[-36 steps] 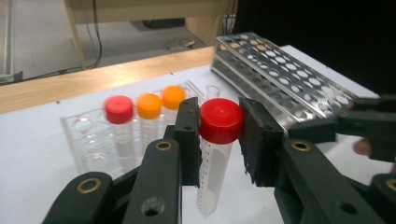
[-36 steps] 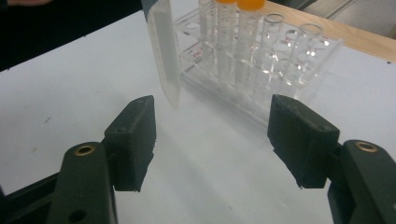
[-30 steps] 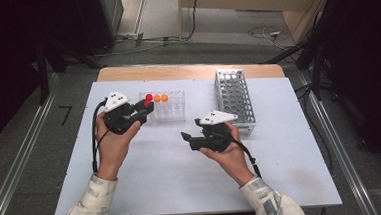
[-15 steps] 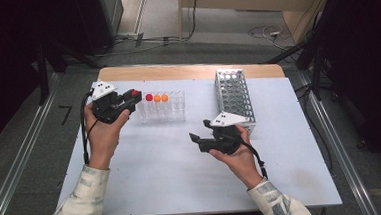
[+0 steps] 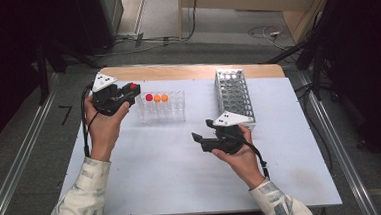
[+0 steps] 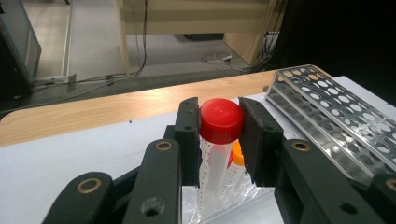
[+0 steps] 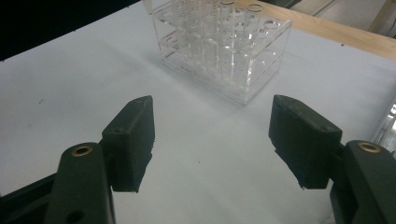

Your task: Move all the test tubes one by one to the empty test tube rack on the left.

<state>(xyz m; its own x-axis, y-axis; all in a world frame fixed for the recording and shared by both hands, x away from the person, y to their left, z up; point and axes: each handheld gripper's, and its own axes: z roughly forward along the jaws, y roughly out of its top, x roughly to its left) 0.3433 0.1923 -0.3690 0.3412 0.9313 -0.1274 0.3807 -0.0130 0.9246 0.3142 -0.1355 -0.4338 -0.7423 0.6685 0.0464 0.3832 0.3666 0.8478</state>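
My left gripper (image 5: 133, 90) is raised left of the clear plastic rack (image 5: 171, 111) and is shut on a red-capped tube (image 5: 133, 86). In the left gripper view the pads (image 6: 189, 130) clamp the red cap (image 6: 222, 122), and the clear tube body hangs below it. Behind it peeks an orange cap (image 6: 237, 154). The clear rack holds one red-capped tube (image 5: 149, 97) and two orange-capped tubes (image 5: 161, 98). My right gripper (image 5: 201, 129) hovers open over the white table (image 5: 183, 183), pointing left; in the right gripper view its jaws (image 7: 215, 126) stand wide apart, facing the clear rack (image 7: 224, 51).
A metal tube rack (image 5: 233, 92) with many empty holes stands at the back right, close behind my right hand; it also appears as the metal rack (image 6: 336, 112). A wooden strip (image 5: 176, 72) borders the table's far edge. Beyond it lie floor and cables.
My left gripper has carried the red-capped tube left and slightly up, away from the clear rack. The right gripper has drifted a little to the right and stays open.
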